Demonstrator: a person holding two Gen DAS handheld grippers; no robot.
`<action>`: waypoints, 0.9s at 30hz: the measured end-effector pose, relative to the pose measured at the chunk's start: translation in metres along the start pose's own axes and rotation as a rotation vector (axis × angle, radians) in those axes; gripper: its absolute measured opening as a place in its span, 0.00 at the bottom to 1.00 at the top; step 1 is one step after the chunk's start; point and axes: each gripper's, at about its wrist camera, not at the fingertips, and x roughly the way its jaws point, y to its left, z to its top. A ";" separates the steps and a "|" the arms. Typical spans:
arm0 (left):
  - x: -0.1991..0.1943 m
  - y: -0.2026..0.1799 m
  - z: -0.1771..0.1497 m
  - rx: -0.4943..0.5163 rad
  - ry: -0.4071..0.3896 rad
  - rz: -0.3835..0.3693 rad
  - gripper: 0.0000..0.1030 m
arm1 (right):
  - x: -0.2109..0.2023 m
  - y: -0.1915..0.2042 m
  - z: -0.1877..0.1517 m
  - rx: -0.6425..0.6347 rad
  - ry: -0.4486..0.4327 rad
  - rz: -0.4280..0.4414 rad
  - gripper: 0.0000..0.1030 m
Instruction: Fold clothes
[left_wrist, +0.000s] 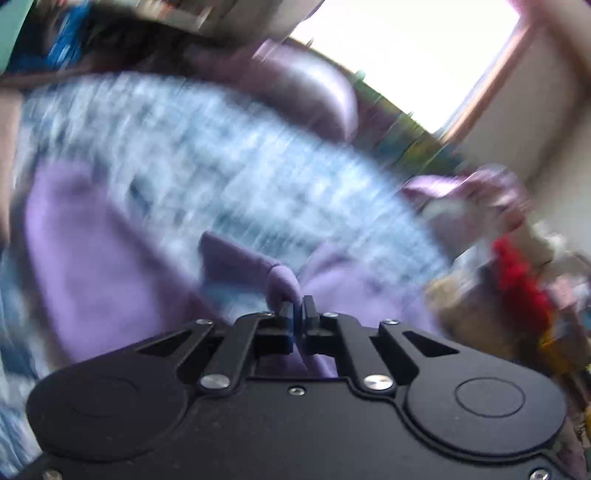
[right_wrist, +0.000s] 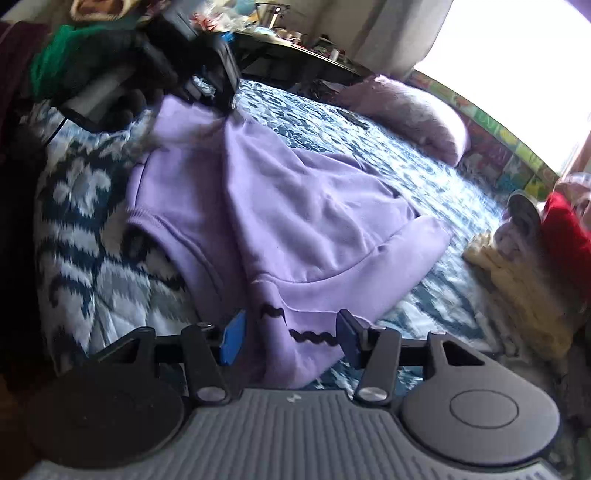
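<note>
My left gripper (left_wrist: 297, 308) is clamped tight on a pinched fold of the lilac fleece sweatshirt (left_wrist: 92, 266), cloth bunched just ahead of the fingertips; left view is smeared. My right gripper (right_wrist: 290, 336) stands about half open, blue pads either side of a sweatshirt (right_wrist: 295, 206) edge with black zigzag trim (right_wrist: 314, 338), not pressing it. The sweatshirt spreads ahead of that gripper over the blue-and-white patterned quilt (right_wrist: 74, 236) on the bed. Pale pink pillow (right_wrist: 413, 114) far ahead right, folded yellow clothes (right_wrist: 517, 288) to the right.
</note>
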 end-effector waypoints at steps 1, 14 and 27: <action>0.000 0.002 0.001 0.006 -0.007 0.003 0.01 | 0.004 0.002 0.000 -0.014 0.027 0.035 0.52; 0.039 0.052 -0.024 -0.027 0.085 0.087 0.01 | -0.010 0.025 0.004 -0.119 -0.001 0.013 0.59; 0.057 0.052 -0.021 -0.019 0.168 0.113 0.14 | -0.002 0.012 -0.009 -0.032 0.038 0.116 0.63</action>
